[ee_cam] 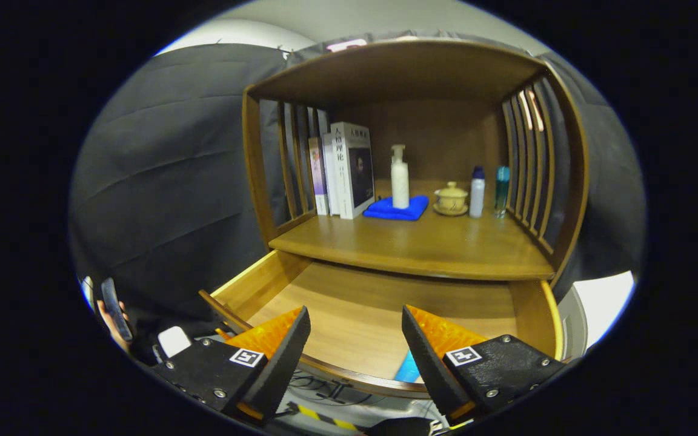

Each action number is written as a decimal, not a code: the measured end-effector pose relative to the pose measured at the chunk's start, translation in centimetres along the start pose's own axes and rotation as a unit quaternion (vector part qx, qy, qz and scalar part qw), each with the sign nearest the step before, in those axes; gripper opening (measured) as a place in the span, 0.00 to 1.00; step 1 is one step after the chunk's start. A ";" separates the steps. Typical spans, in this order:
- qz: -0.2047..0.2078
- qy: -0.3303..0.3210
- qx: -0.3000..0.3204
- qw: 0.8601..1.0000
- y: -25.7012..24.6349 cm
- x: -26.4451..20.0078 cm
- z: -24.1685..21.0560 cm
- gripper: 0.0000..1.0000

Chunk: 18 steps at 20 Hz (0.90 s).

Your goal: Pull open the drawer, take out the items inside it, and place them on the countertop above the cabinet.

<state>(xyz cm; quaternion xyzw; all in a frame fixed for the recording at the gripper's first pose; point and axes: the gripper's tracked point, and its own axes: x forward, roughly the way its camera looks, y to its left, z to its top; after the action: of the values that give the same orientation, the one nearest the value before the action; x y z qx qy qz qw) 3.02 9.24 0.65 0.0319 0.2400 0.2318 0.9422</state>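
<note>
The wooden drawer (264,281) stands pulled out below the countertop (422,245) of the cabinet. My gripper (355,327) hovers open over the drawer's front part, nothing between its fingers. A light blue item (408,367) lies in the drawer near its front wall, partly hidden by the right finger (428,348). On the countertop stand a white pump bottle (399,178) on a folded blue cloth (397,208), a lidded yellow cup (451,198), a white bottle with a blue cap (477,192) and a teal bottle (501,191).
Books (346,169) stand upright at the countertop's back left. Slatted wooden sides (531,163) and a roof enclose the shelf. A person's hand with a phone (111,315) shows to the left below the drawer. Cables and a striped strip (325,418) lie on the floor.
</note>
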 end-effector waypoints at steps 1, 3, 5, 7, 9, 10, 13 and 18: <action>-0.003 0.018 0.014 1.000 -0.5 0.6 -0.2 0.94; -0.022 0.044 0.016 0.999 -2.0 1.7 -0.5 0.93; -0.035 0.077 0.025 0.996 -3.3 3.0 -1.6 0.93; -0.045 0.115 0.050 0.991 -4.4 3.9 -2.9 0.94; -0.061 0.141 0.050 0.987 -5.9 4.7 -3.8 0.95; -0.071 0.151 0.039 0.985 -6.8 5.0 -4.2 0.95; -0.070 0.193 0.057 0.977 -7.4 5.8 -5.9 0.95; -0.088 0.261 0.068 0.959 -9.4 6.6 -8.2 0.95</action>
<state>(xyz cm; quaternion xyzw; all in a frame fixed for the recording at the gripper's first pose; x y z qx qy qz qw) 8.32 3.46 -11.05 0.0136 0.4942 0.1317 0.8592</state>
